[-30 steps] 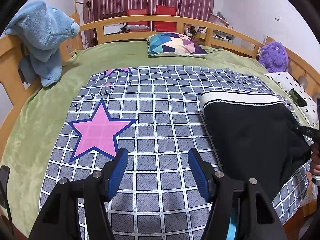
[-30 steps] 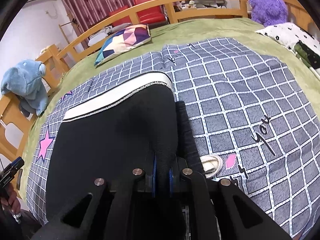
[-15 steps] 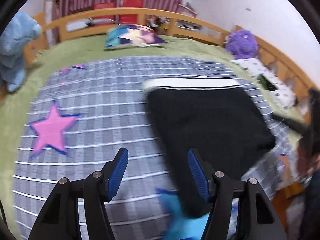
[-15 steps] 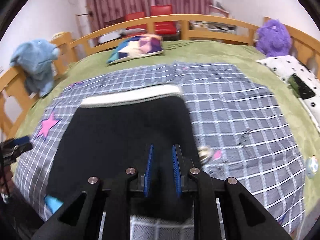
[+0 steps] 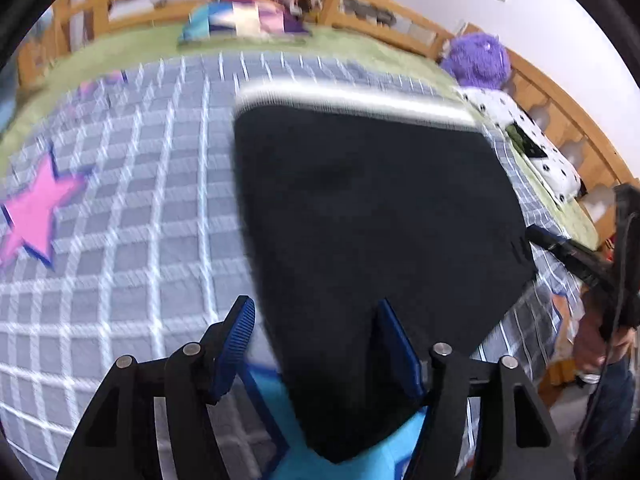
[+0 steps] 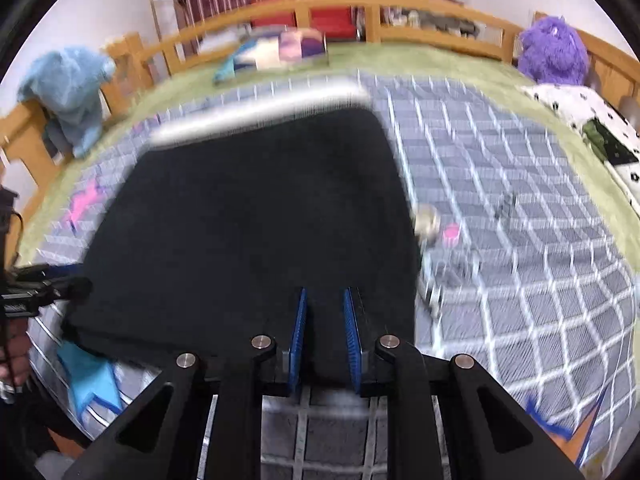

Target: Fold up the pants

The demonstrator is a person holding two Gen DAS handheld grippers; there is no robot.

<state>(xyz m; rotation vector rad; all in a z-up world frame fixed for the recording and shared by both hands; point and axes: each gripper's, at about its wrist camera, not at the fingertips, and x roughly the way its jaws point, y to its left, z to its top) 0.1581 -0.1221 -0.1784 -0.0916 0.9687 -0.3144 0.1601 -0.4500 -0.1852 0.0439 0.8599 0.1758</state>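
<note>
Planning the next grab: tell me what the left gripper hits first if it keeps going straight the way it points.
Most likely the black pants: the left gripper points down at their near left edge, open, with the fabric between its fingers. Blur hides the exact depth; the checked blanket lies just beside that edge.

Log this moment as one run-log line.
task: fold pants | black pants: folded, flat on checked blanket | left gripper: open above pants' near corner | right gripper: jaws just opening, pants released

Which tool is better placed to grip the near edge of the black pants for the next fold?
Probably left: the left tool is open around the pants' near edge. The right tool has just been opening, releasing them.
</note>
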